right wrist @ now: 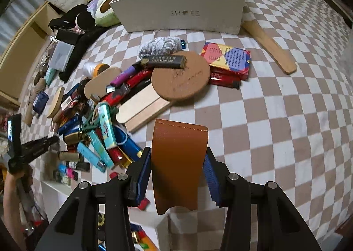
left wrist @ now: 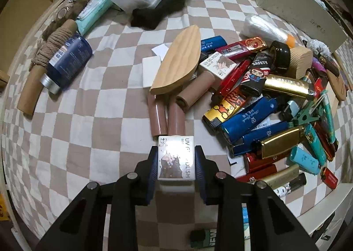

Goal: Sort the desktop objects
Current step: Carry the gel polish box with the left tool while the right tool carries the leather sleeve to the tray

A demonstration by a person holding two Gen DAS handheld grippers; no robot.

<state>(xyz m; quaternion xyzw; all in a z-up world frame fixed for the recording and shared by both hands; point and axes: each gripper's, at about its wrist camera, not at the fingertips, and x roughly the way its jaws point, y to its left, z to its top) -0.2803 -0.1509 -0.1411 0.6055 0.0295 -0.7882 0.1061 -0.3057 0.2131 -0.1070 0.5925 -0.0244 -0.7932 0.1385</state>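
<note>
On the checkered cloth [left wrist: 92, 140] the left wrist view shows two white UV gel polish boxes: one [left wrist: 176, 158] clamped between the jaws of the left gripper [left wrist: 176, 162] at 6 o'clock, the other [left wrist: 217, 64] lying in the pile at 2 o'clock. Three glossy pink-brown tubes [left wrist: 157, 116] lie just ahead of the held box, near the centre, beside one wooden leaf-shaped piece [left wrist: 177, 61]. At 3 o'clock sits a heap of lighters [left wrist: 253, 116], too overlapped to count exactly, with at least three blue ones. One dark blue bottle [left wrist: 68, 61] lies at 9 o'clock. In the right wrist view, the right gripper [right wrist: 177, 173] is partly closed, gripping one tan leather strap [right wrist: 178, 162] at 6 o'clock. One round cork coaster [right wrist: 181, 75] sits at centre, and one white shoe box [right wrist: 183, 8] at 12 o'clock.
</note>
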